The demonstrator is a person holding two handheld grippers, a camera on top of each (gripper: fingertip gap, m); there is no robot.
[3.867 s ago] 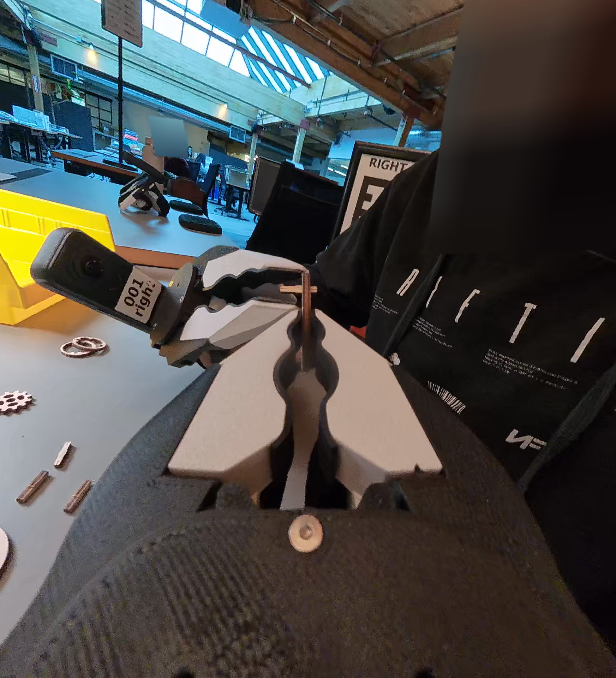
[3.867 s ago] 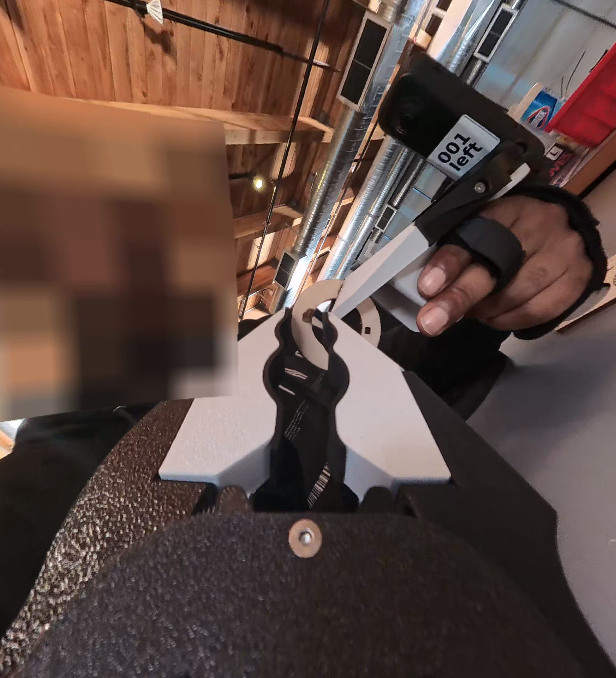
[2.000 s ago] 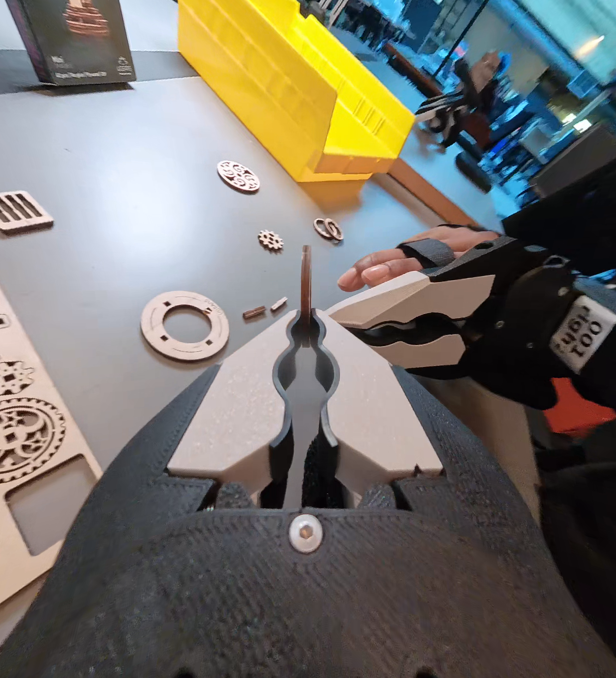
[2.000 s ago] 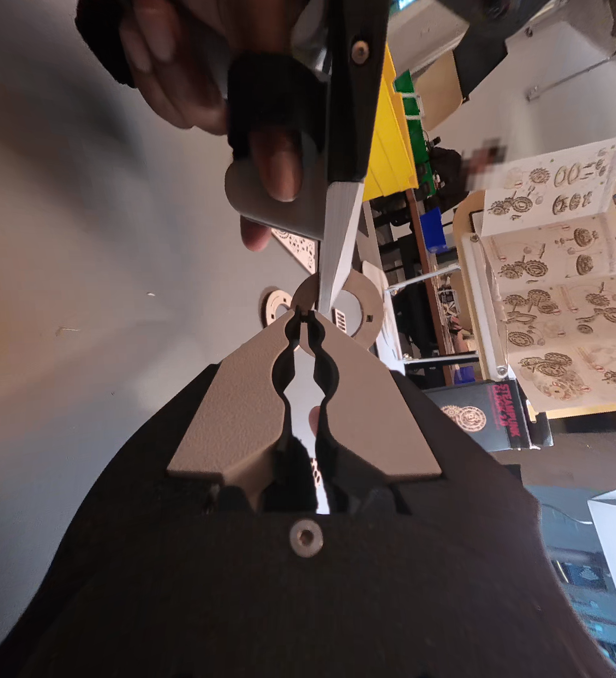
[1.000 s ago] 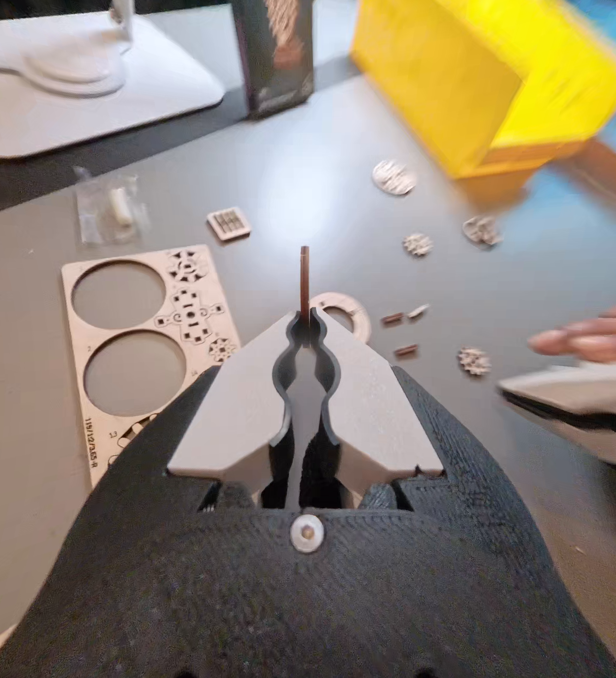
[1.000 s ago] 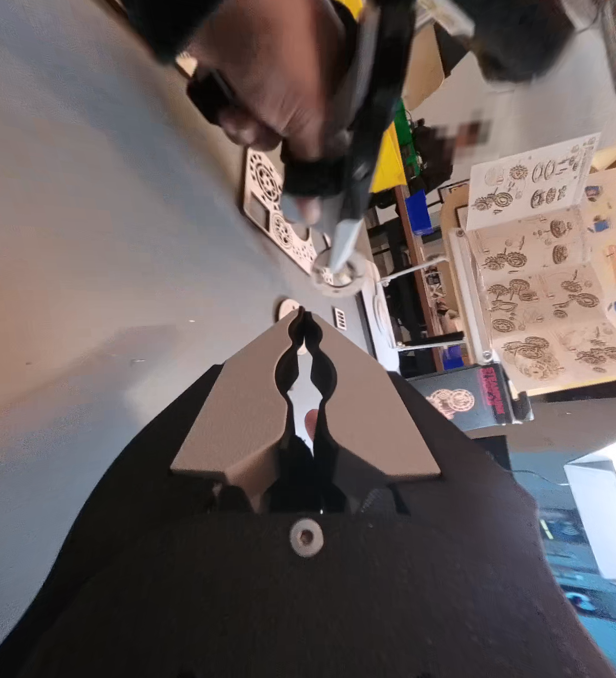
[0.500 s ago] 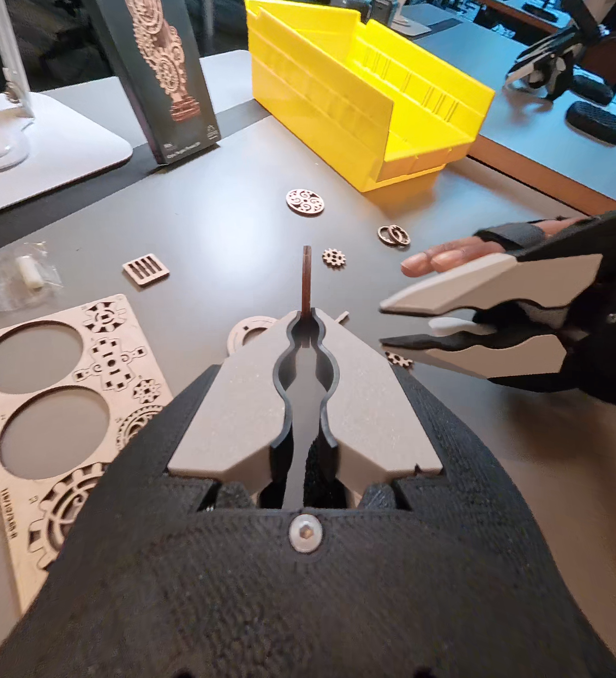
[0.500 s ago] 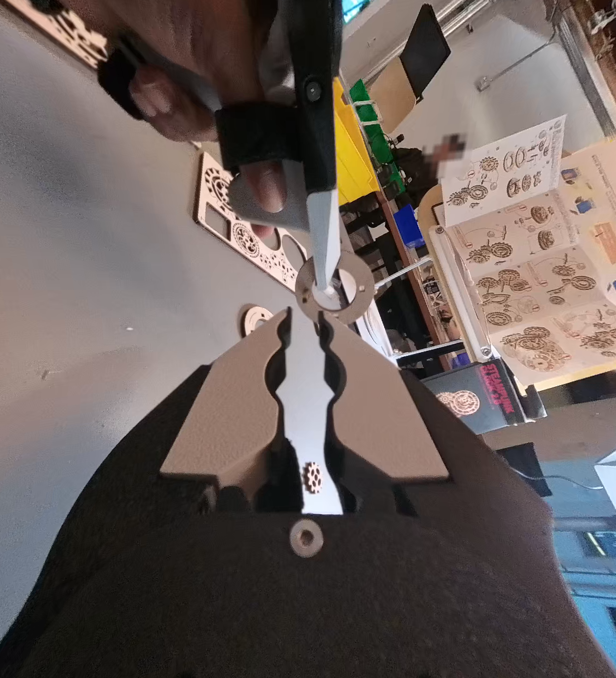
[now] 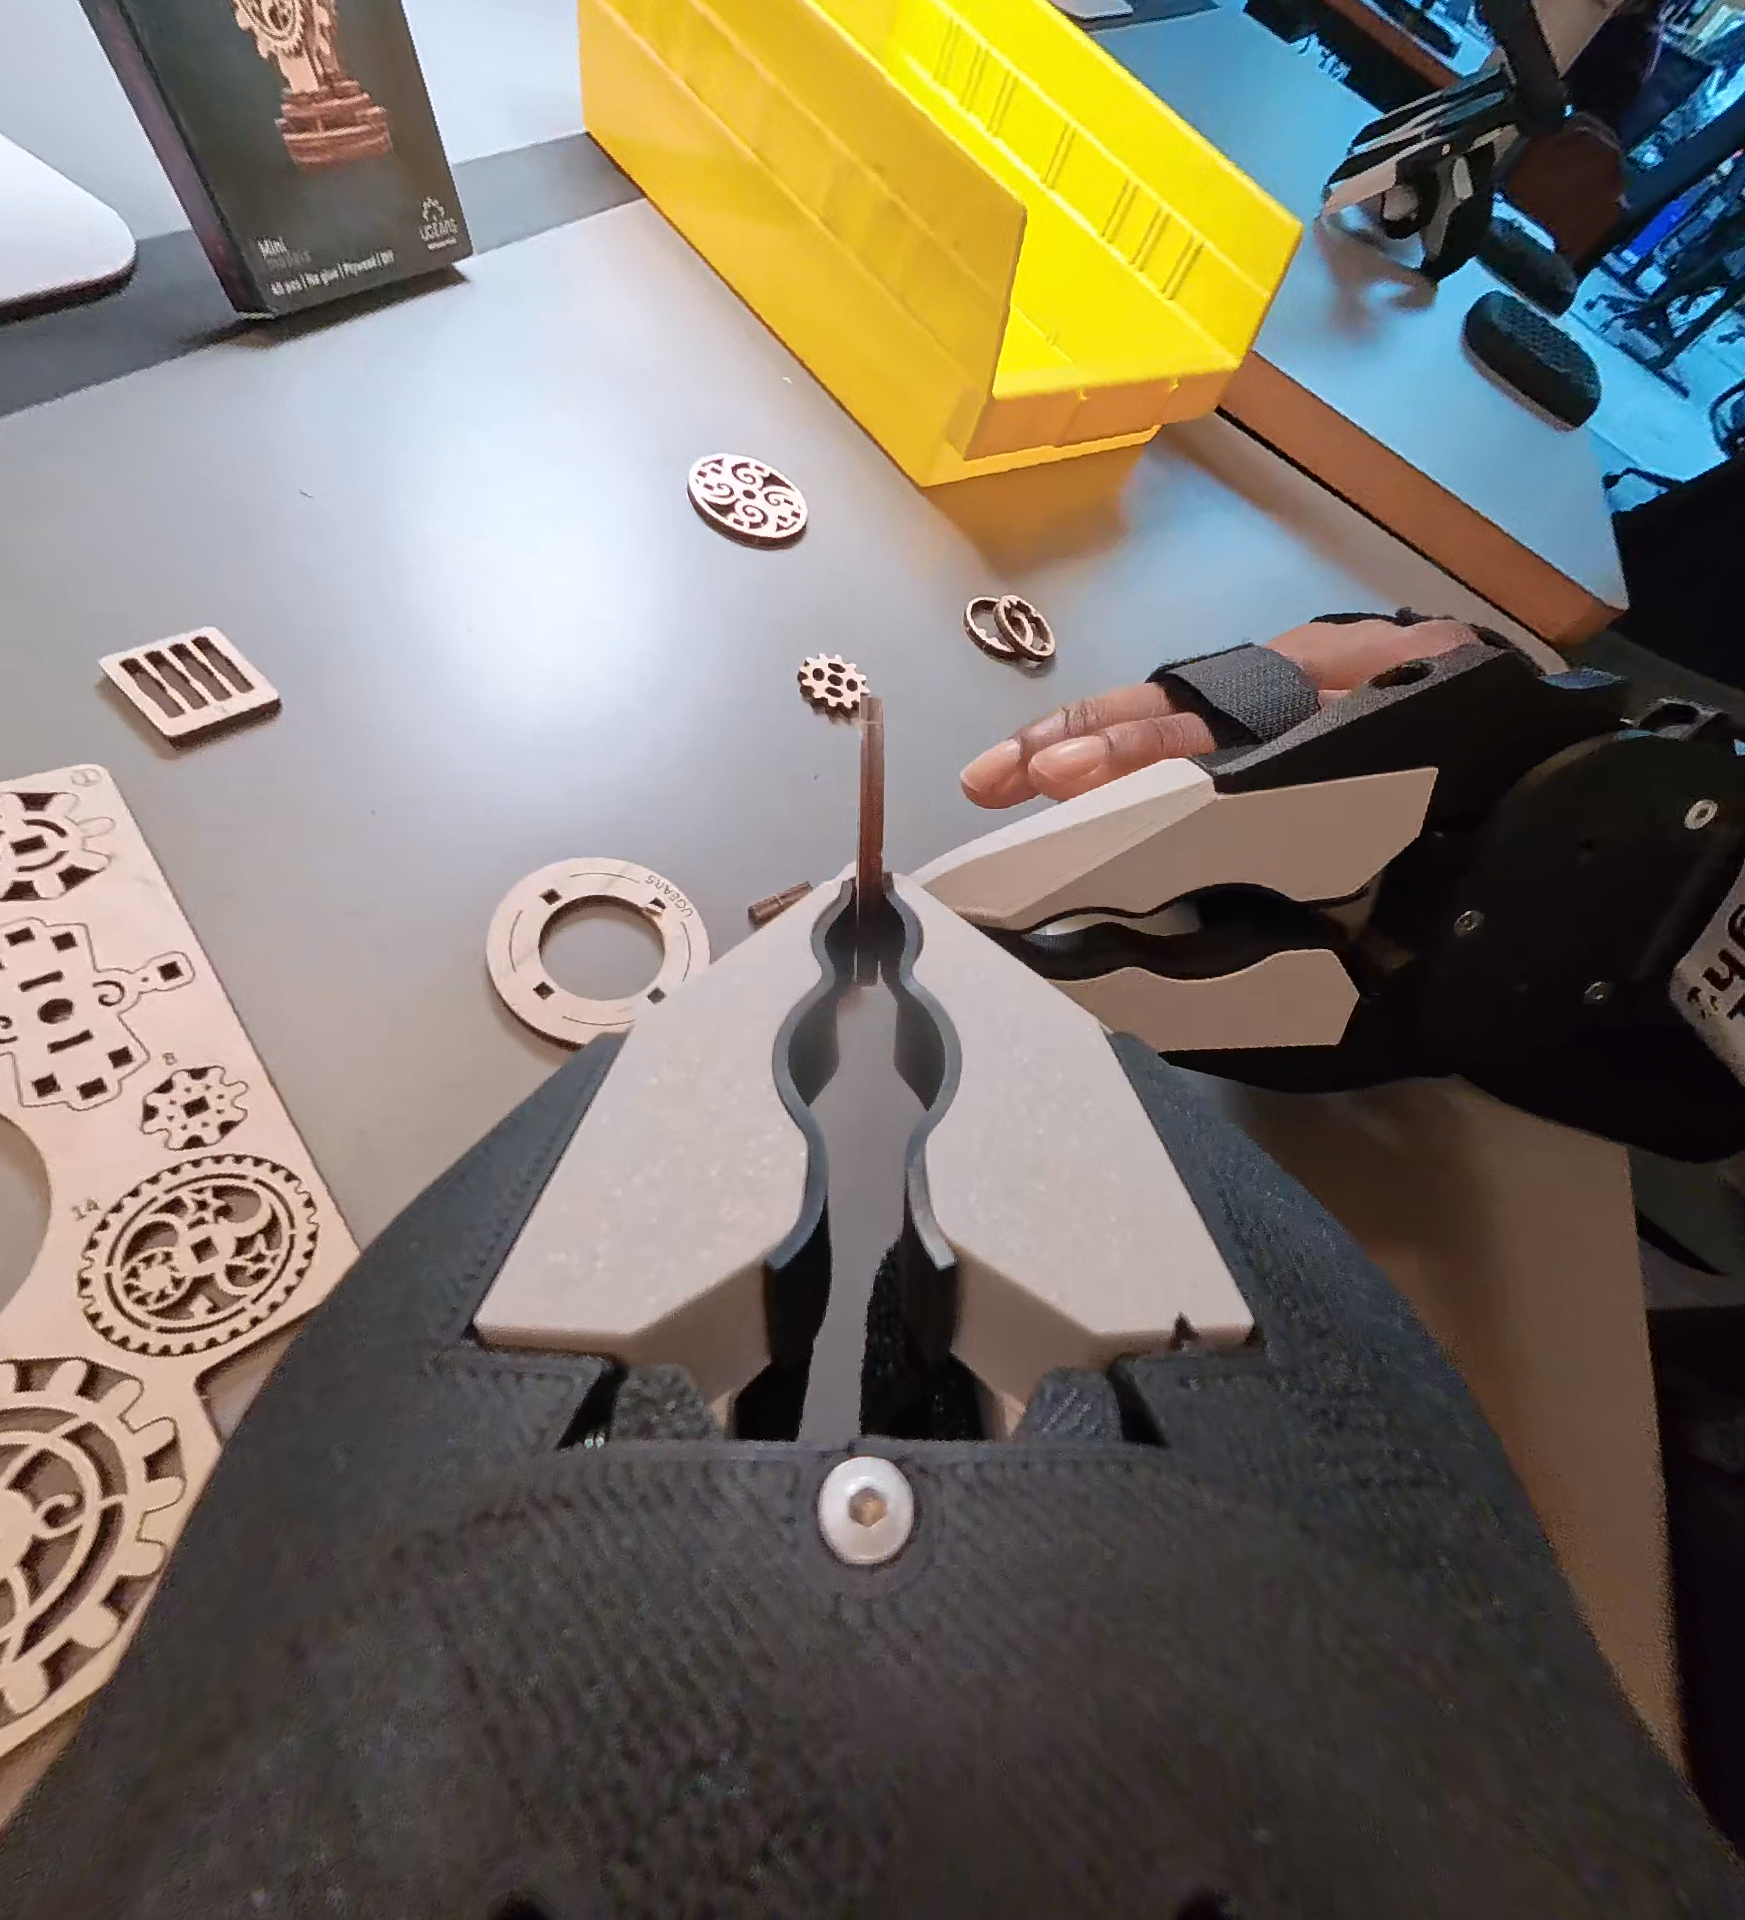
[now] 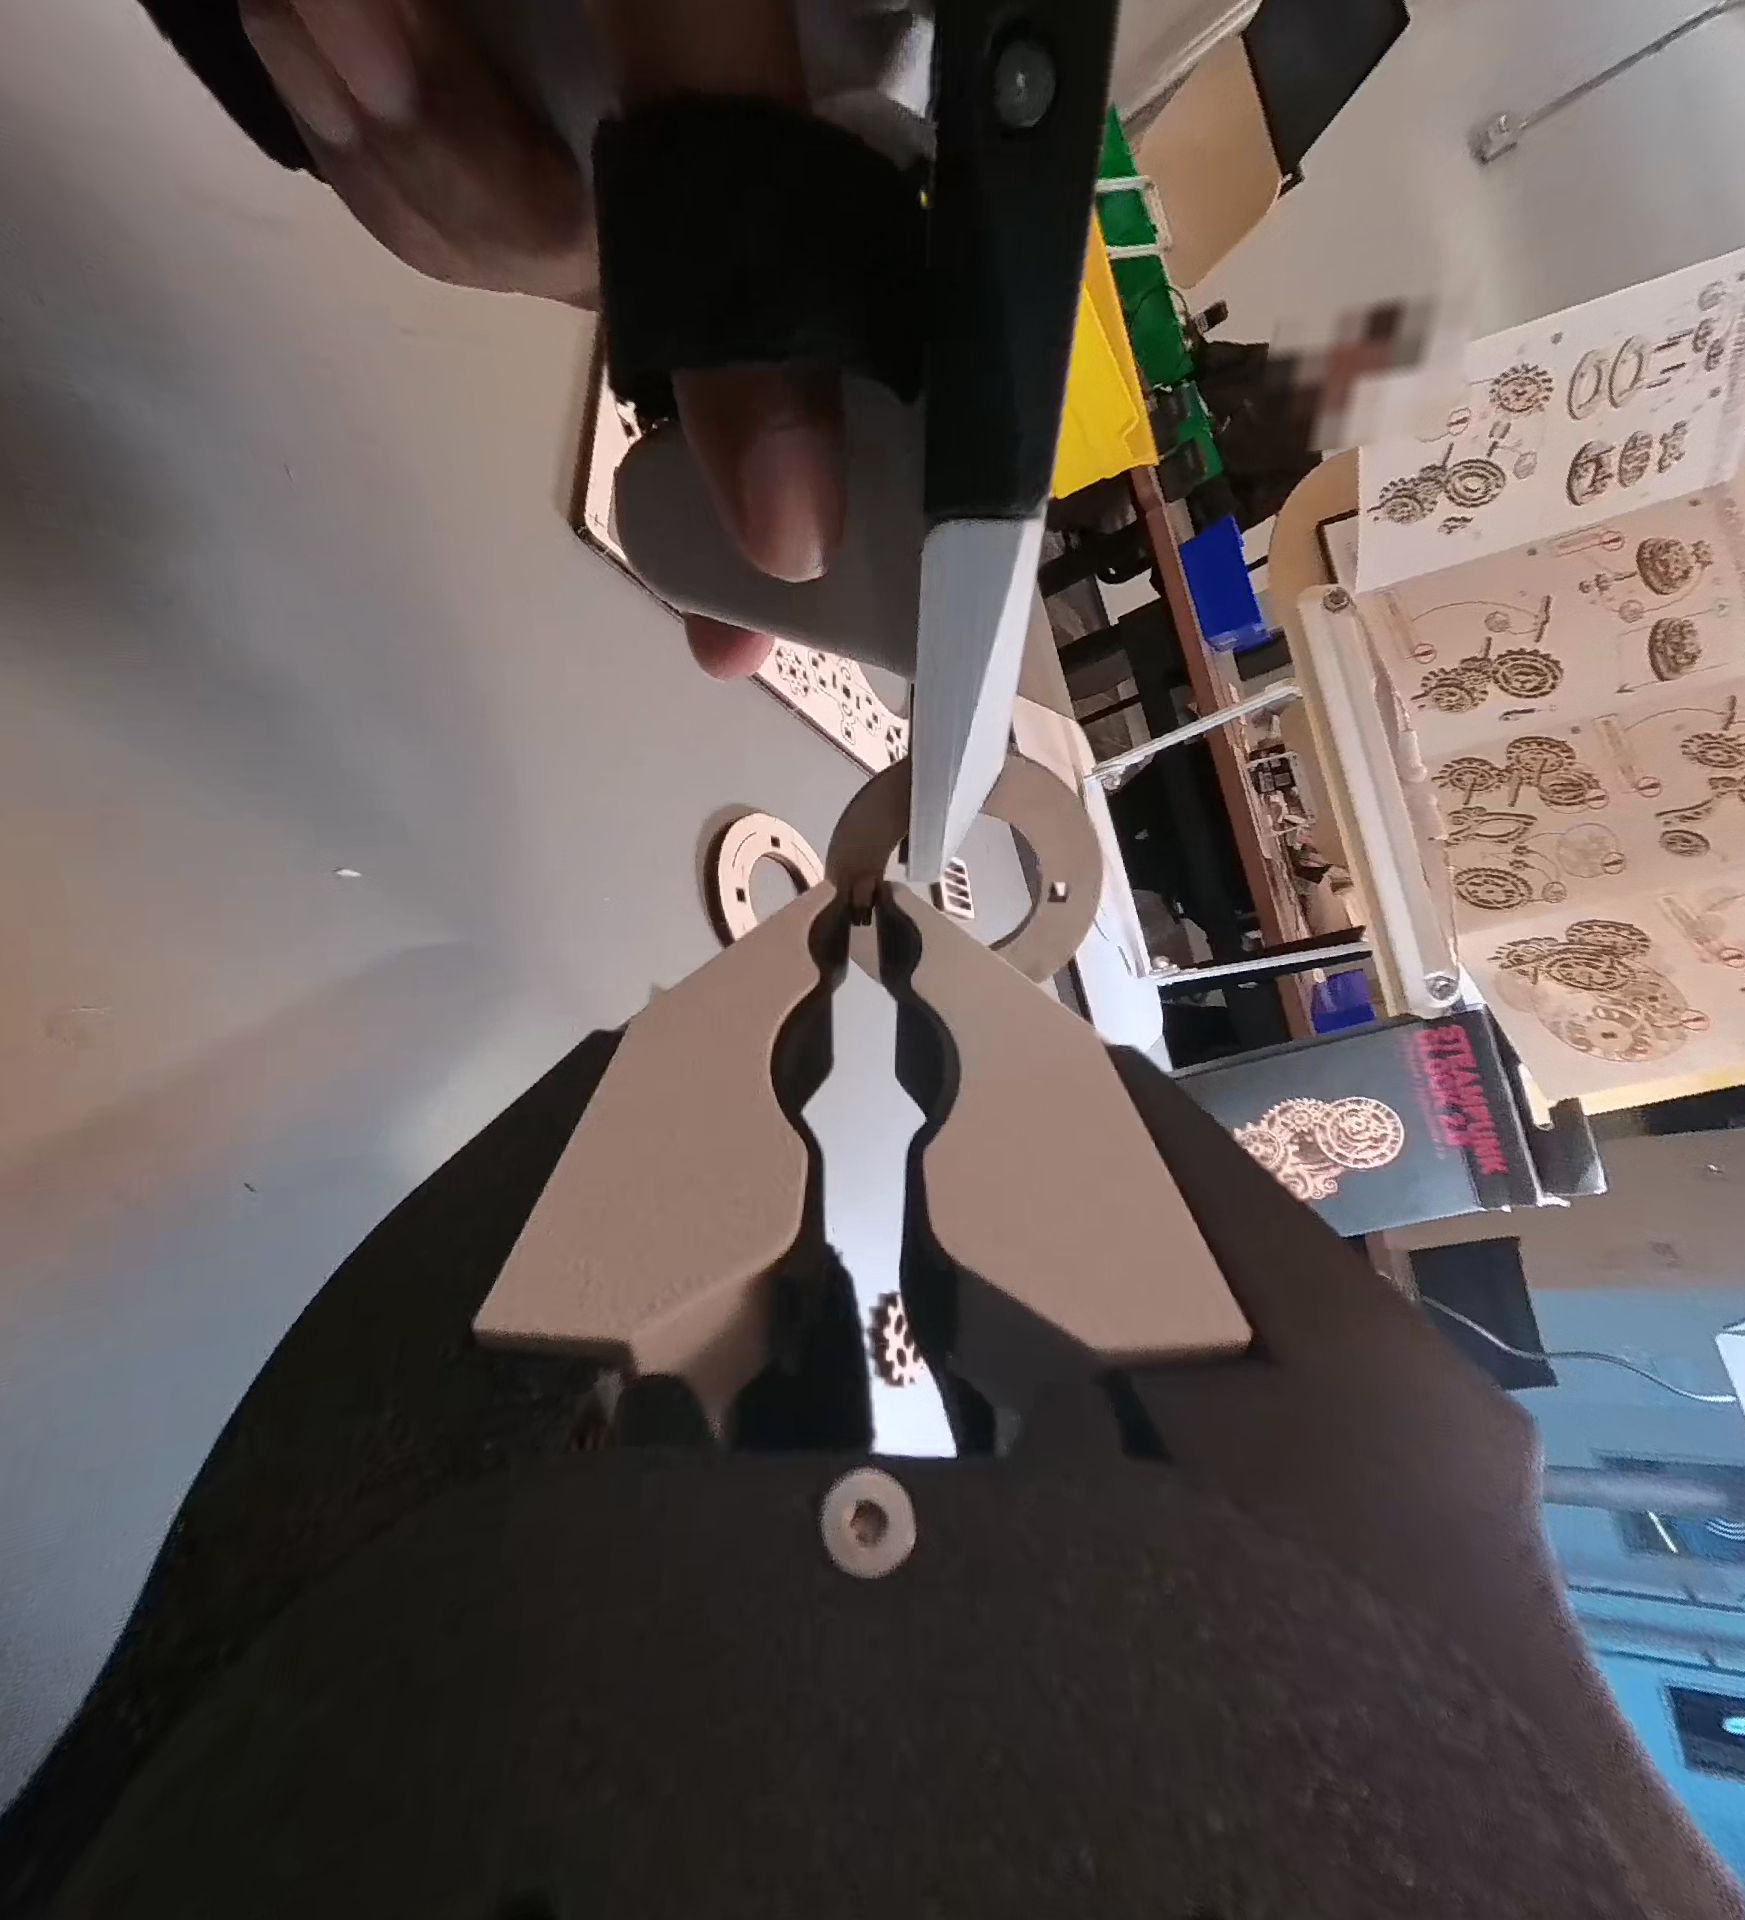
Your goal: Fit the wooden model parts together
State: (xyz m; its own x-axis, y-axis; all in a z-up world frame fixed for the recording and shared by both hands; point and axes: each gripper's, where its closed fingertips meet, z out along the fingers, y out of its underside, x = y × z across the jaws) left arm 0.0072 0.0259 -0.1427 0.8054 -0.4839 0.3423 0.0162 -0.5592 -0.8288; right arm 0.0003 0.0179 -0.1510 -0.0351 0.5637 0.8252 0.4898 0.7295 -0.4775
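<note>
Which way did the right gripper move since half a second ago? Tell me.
Yes. Against the two small linked wooden rings, the black-and-grey right gripper shifted left and nearer the camera, toward the flat wooden ring held by the left gripper.

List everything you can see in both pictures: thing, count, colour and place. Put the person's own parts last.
table: 1, grey, under everything
yellow bin: 1, far side
dark box: 1, standing, far left
parts sheet: 1, pale wood, left
slatted grille: 1, wood, beyond the sheet
patterned disc: 1, near the bin
small rings: 2, overlapping
small gear: 1, near the rings
flat ring: 1, lying on the table
peg: 1, beside the flat ring
held ring: 1, wood, off the table
instruction sheets: pale, propped up
left gripper: clamps the held ring
right gripper: tips at the held ring's rim
right hand
left hand
</note>
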